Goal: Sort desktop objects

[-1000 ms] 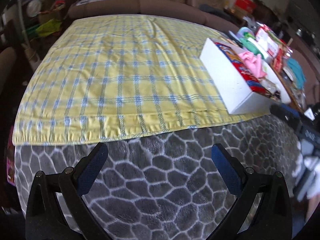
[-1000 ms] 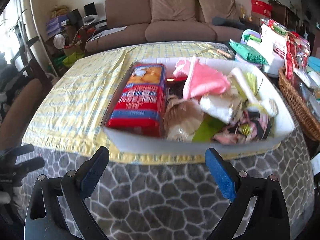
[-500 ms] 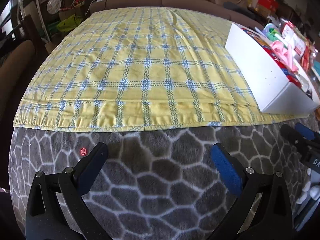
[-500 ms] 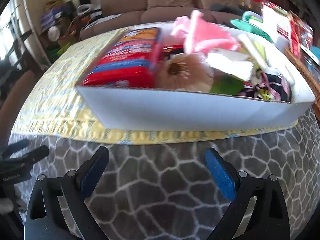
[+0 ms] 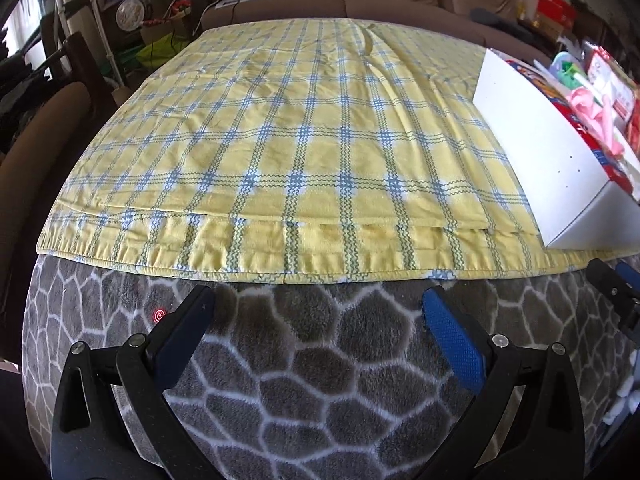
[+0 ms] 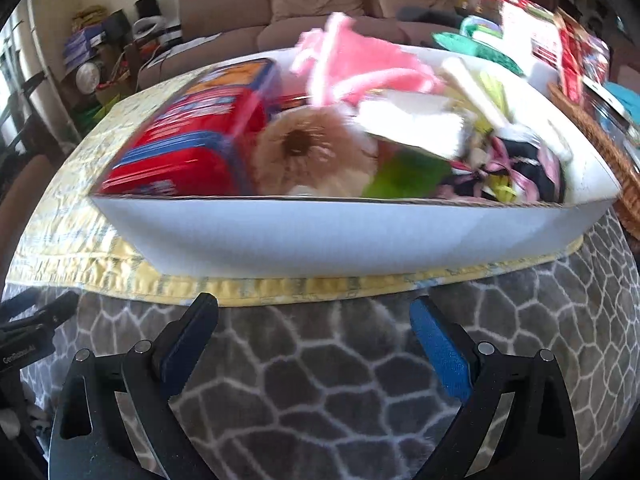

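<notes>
White bin (image 6: 320, 236) is lying straight ahead of right hand-held gripper (image 6: 314, 320), long axis crosswise; left hand-held gripper (image 5: 318, 312) is facing bare cloth. Both are gaping, empty.

A soft gray blanket (image 5: 320, 380) with white lines like stones covers the table. A yellow cloth (image 5: 280, 128) with blue checks lies flat on top of it. A white box (image 6: 320, 232) full of things sits on the right side of the yellow cloth, close to its front edge
</notes>
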`<state>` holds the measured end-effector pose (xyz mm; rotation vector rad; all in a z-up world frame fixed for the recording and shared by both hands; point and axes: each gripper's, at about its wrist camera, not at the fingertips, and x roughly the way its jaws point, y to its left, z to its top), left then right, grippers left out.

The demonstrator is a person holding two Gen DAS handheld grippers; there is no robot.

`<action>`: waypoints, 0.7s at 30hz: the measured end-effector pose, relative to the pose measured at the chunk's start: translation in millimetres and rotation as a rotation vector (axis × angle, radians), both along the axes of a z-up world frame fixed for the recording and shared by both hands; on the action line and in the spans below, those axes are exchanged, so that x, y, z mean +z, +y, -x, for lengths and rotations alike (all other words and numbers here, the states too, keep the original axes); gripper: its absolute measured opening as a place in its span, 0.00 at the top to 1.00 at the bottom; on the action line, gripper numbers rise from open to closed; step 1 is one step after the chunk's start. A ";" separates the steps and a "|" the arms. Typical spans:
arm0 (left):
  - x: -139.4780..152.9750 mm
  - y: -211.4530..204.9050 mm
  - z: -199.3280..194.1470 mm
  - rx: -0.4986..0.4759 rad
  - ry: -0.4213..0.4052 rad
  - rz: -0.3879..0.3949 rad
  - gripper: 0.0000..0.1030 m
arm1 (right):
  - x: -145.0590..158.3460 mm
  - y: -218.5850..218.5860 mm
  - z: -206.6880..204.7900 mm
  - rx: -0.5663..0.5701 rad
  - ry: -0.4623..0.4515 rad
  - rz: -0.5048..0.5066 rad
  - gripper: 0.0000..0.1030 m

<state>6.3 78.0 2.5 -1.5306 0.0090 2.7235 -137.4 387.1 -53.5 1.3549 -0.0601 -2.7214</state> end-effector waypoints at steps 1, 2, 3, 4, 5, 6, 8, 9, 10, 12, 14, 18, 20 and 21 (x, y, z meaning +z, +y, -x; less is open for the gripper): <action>-0.3 0.7 1.4 0.003 0.000 0.001 0.00 | -0.9 4.4 -0.8 -0.009 0.001 0.007 0.05; -0.4 1.4 1.8 0.003 0.001 0.001 0.00 | -1.2 6.6 -1.1 -0.009 0.003 0.007 0.05; -0.7 1.5 2.4 0.003 0.004 0.001 0.00 | -1.5 7.5 -1.8 -0.006 0.006 0.003 0.05; -1.3 1.5 2.2 0.001 0.010 0.001 0.00 | -1.8 7.7 -2.2 0.000 0.010 -0.006 0.04; -1.6 1.4 1.3 0.002 0.020 0.000 0.00 | -2.5 6.7 -2.4 0.006 0.010 -0.013 0.04; -1.9 1.5 0.7 0.003 0.031 0.001 0.00 | -3.1 5.4 -2.7 0.010 0.010 -0.018 0.03; -2.2 1.7 0.3 0.006 0.040 0.002 0.00 | -3.9 1.7 -2.1 0.021 0.007 -0.034 0.02; -2.1 1.9 0.8 0.007 0.038 0.002 0.00 | -4.0 0.3 -1.6 0.027 0.006 -0.037 0.01; -1.9 2.0 1.5 0.005 0.039 0.004 0.00 | -4.8 -2.7 -2.5 0.034 0.003 -0.044 0.00; -2.0 3.0 1.5 -0.005 0.046 0.008 0.00 | -6.1 -4.7 -1.1 0.036 -0.003 -0.057 0.00; -1.9 2.9 1.1 -0.007 0.049 0.006 0.00 | -7.5 -7.8 -0.3 0.035 -0.007 -0.080 0.00; -1.9 1.8 1.4 -0.005 0.049 -0.002 0.00 | -9.1 -9.3 0.3 0.031 -0.010 -0.092 0.00; -2.0 0.9 1.7 -0.005 0.049 -0.002 0.00 | -9.1 -9.0 0.5 0.032 -0.010 -0.092 0.00; -2.1 1.3 1.6 -0.005 0.049 -0.001 0.00 | -9.0 -8.8 0.6 0.032 -0.010 -0.091 0.00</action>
